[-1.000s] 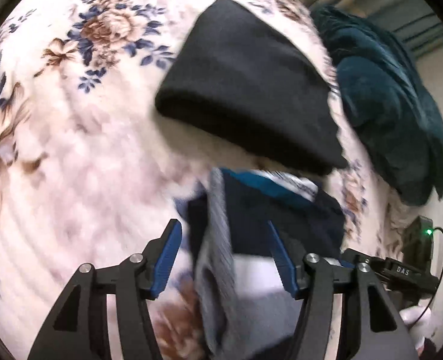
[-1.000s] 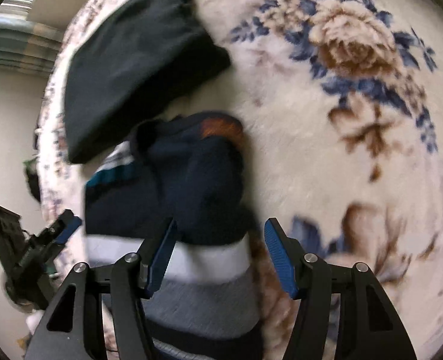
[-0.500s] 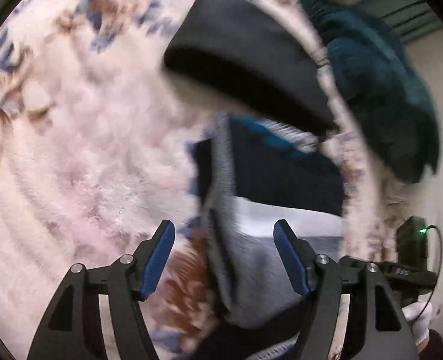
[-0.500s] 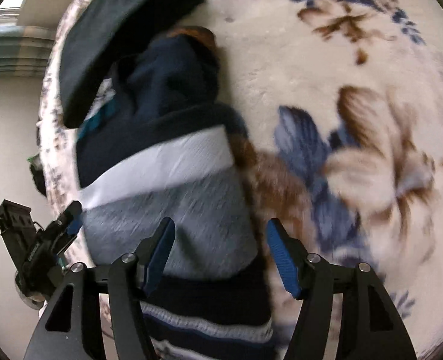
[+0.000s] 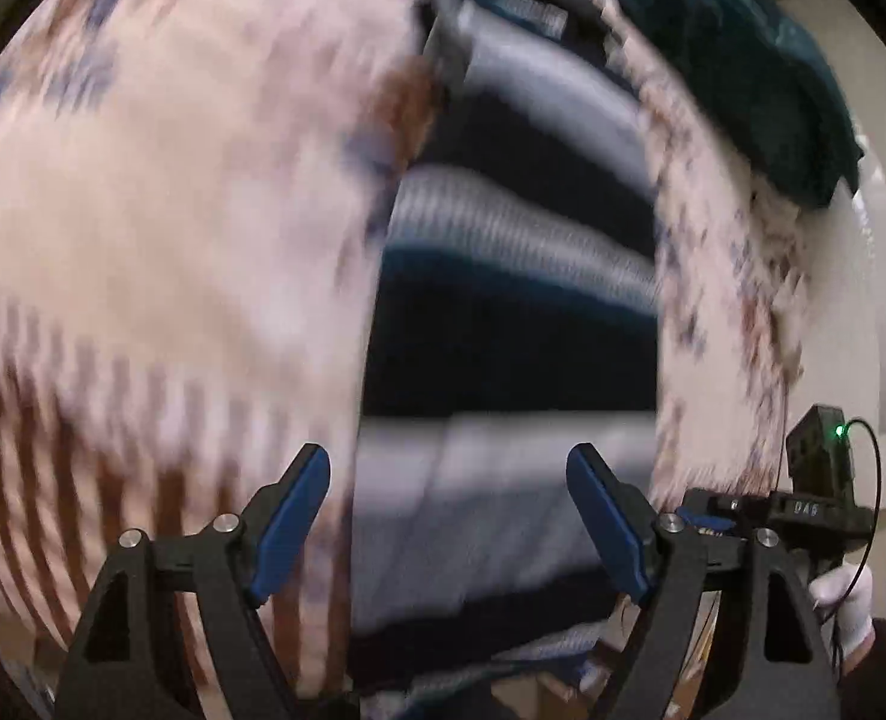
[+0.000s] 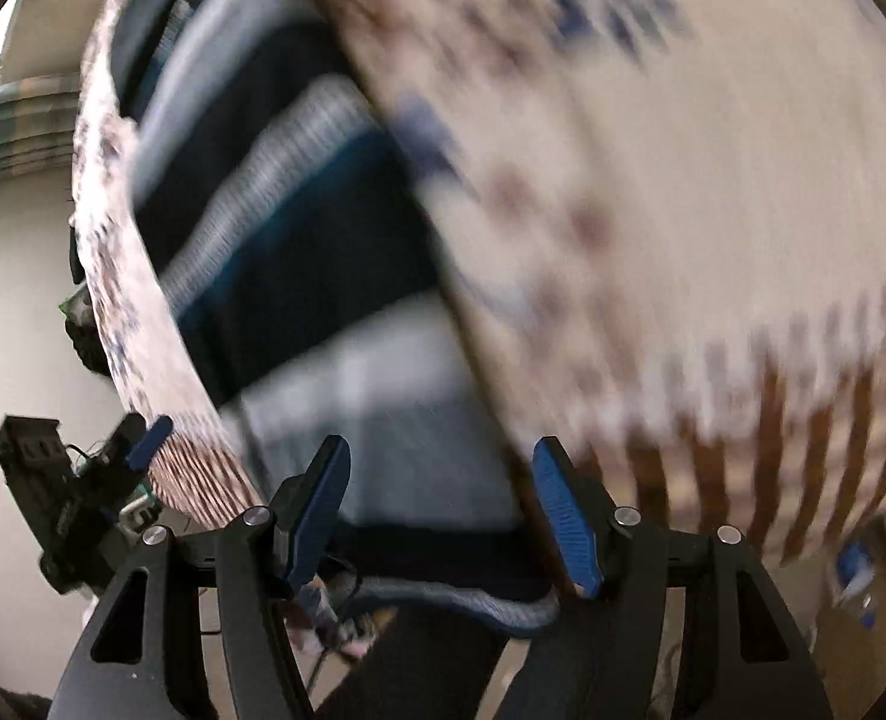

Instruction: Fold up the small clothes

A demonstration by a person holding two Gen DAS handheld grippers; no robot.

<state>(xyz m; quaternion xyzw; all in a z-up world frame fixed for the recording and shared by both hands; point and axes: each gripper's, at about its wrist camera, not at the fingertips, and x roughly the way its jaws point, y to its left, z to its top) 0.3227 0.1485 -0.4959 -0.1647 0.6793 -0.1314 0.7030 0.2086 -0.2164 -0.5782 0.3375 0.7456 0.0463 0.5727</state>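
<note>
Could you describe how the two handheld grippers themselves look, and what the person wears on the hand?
Each gripper, left gripper and right gripper, has black angular arms with silver screws and blue ribbed pads. In the left view, the right unit's black box shows a green light and a thin black cable. The hand wears a white glove.

Heavy motion blur throughout (both views), soft even light, fisheye-warped dark edges
</note>
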